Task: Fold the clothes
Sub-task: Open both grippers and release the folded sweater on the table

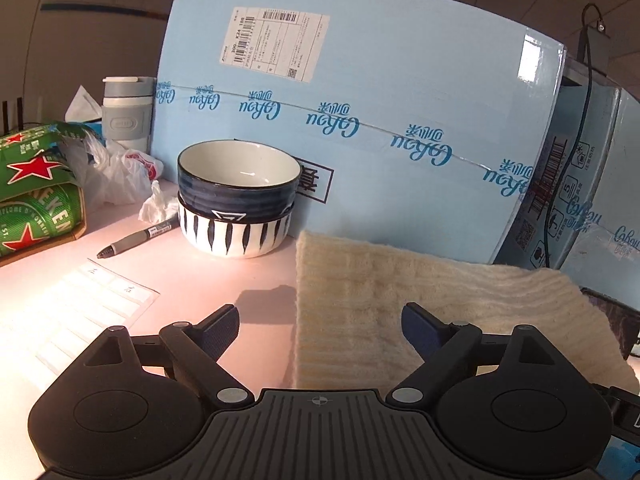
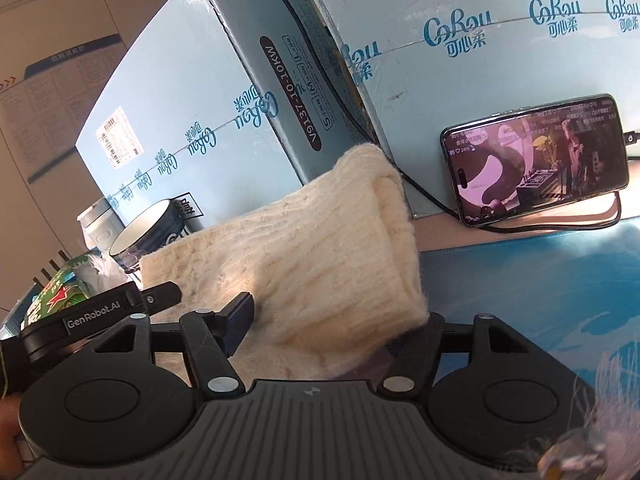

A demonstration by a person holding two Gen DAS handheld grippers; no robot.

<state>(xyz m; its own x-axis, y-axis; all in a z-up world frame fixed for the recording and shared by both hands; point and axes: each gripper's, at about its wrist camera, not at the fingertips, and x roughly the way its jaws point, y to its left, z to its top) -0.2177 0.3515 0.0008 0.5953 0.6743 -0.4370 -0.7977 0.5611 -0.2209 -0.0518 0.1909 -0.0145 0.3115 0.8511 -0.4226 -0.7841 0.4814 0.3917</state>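
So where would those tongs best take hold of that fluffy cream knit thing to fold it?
Probably at a free corner or edge of the cream knit, not its thick middle. The near right corner juts out past the right tongs, so one finger could slide under from the near side. Both tongs stand open, gripping nothing.

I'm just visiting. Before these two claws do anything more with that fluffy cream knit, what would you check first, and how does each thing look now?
1. Left gripper open over the knit's edge: ok.
2. Right gripper open around the cream knit garment: ok.
3. Either gripper holding cloth: not ok.
4. Stacked bowls apart from the garment: ok.
5. Phone and its cable apart from the garment: cannot tell, the cable runs right beside the knit.
6. Garment lying flat: not ok, it is bunched against the blue box.
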